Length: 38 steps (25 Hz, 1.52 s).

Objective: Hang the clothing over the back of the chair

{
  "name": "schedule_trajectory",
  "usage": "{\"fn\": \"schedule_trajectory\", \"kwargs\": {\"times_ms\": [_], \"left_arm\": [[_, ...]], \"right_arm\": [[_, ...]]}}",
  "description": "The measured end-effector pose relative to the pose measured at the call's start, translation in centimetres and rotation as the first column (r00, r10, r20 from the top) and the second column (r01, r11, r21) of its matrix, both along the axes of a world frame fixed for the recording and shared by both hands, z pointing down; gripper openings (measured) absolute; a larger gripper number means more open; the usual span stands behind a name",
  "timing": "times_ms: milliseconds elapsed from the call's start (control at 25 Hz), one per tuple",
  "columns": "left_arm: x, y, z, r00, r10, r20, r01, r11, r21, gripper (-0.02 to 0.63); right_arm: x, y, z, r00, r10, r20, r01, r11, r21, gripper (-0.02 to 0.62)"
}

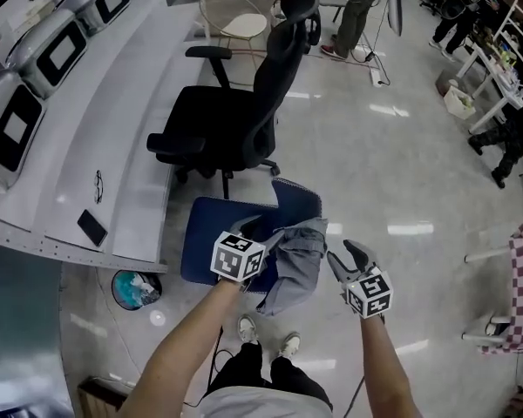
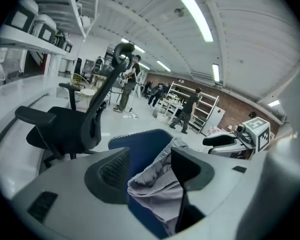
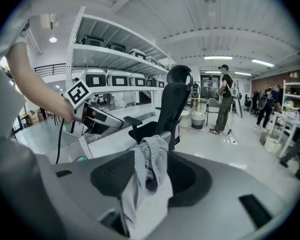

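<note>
Both sets of fingers stand wide apart, neither pressing on anything. Left gripper (image 2: 150, 166): fingers (image 2: 115, 166) open, the grey garment (image 2: 155, 184) bunched in the gap between them, no pad clamped on it. Right gripper (image 3: 150, 159): fingers (image 3: 107, 171) equally wide; a fold of the garment (image 3: 150, 169) shows in the gap and seems to brush the left-hand pad, but there is no grip.

Head view: left gripper (image 1: 254, 231) sits at the garment's (image 1: 298, 255) left edge, touching or nearly so. Right gripper (image 1: 347, 255) is just beside the right edge, and contact cannot be settled from this view. Left hand is the nearer of the two.

Garment lies ahead of both grippers and between them, draped over the back of the blue chair (image 1: 301, 194). Long axis runs down from the top rim, with the bulk hanging on the near side toward the person. It looks crumpled, not spread flat.

A black chair (image 1: 244, 111) stands farther off beside the long white surface (image 1: 113, 138), well apart from the garment and playing no part.

Judgement: the hang looks done or close to it. The next move turns on drawing both grippers straight back toward the person, clear of the folds. A snag on the left fingers, which straddle the cloth, could drag it off the rim.
</note>
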<state>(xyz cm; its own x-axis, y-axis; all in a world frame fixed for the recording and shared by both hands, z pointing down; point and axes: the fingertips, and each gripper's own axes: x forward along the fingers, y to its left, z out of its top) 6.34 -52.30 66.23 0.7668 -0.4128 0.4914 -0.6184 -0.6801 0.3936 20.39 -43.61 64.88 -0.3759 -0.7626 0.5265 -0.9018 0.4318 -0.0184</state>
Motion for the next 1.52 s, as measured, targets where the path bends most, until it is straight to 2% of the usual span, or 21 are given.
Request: {"fn": "schedule_trajectory", "kwargs": {"times_ms": [80, 160, 200, 280, 320, 480, 560, 680, 920, 1200, 1320, 1520], "left_arm": [[-0.3, 0.7, -1.2, 0.999, -0.027, -0.025, 0.028, 0.999, 0.038, 0.244], [-1.0, 1.7, -2.9, 0.995, -0.085, -0.048, 0.090, 0.990, 0.105, 0.242], [-1.4, 2.3, -3.9, 0.992, -0.117, -0.055, 0.123, 0.982, 0.145, 0.221], [-2.0, 3.7, -6.0, 0.984, -0.162, -0.067, 0.173, 0.962, 0.212, 0.108], [-2.0, 4.4, -7.2, 0.982, -0.173, -0.078, 0.186, 0.953, 0.237, 0.079], [-1.0, 8.0, -12.2, 0.974, -0.170, -0.151, 0.210, 0.927, 0.311, 0.038], [-0.3, 10.3, -14.1, 0.970, -0.158, -0.187, 0.213, 0.922, 0.323, 0.030], [0.3, 14.0, -16.1, 0.962, -0.164, -0.219, 0.232, 0.912, 0.339, 0.020], [0.9, 22.3, -15.8, 0.955, -0.190, -0.229, 0.256, 0.917, 0.306, 0.009], [1.2, 30.8, -14.8, 0.959, -0.210, -0.193, 0.259, 0.925, 0.280, 0.009], [0.9, 32.3, -15.3, 0.963, -0.197, -0.182, 0.245, 0.924, 0.294, 0.009], [-1.8, 34.1, -17.0, 0.968, -0.185, -0.172, 0.236, 0.902, 0.360, 0.009]], "right_arm": [[-0.3, 0.3, -1.2, 1.000, 0.011, 0.012, -0.011, 0.999, 0.030, 0.201], [-0.8, 0.9, -3.1, 0.999, 0.026, 0.026, -0.028, 0.996, 0.080, 0.201], [-1.2, 1.4, -4.2, 0.999, 0.033, 0.035, -0.037, 0.994, 0.106, 0.201], [-2.0, 2.3, -6.6, 0.997, 0.050, 0.055, -0.058, 0.986, 0.157, 0.199], [-2.3, 2.9, -7.9, 0.996, 0.059, 0.069, -0.071, 0.980, 0.186, 0.198], [-3.7, 5.3, -13.0, 0.990, 0.074, 0.123, -0.108, 0.949, 0.298, 0.109], [-4.9, 7.0, -15.2, 0.986, 0.051, 0.161, -0.105, 0.934, 0.342, 0.065], [-7.0, 10.3, -17.6, 0.983, -0.009, 0.183, -0.066, 0.916, 0.397, 0.032], [-8.5, 16.9, -18.0, 0.975, -0.092, 0.204, 0.003, 0.917, 0.400, 0.020], [-10.0, 22.1, -16.1, 0.955, -0.203, 0.217, 0.110, 0.920, 0.376, 0.020], [-10.6, 23.5, -16.3, 0.954, -0.211, 0.212, 0.120, 0.920, 0.374, 0.020], [-11.0, 25.8, -17.0, 0.968, -0.171, 0.181, 0.095, 0.925, 0.368, 0.020]]}}
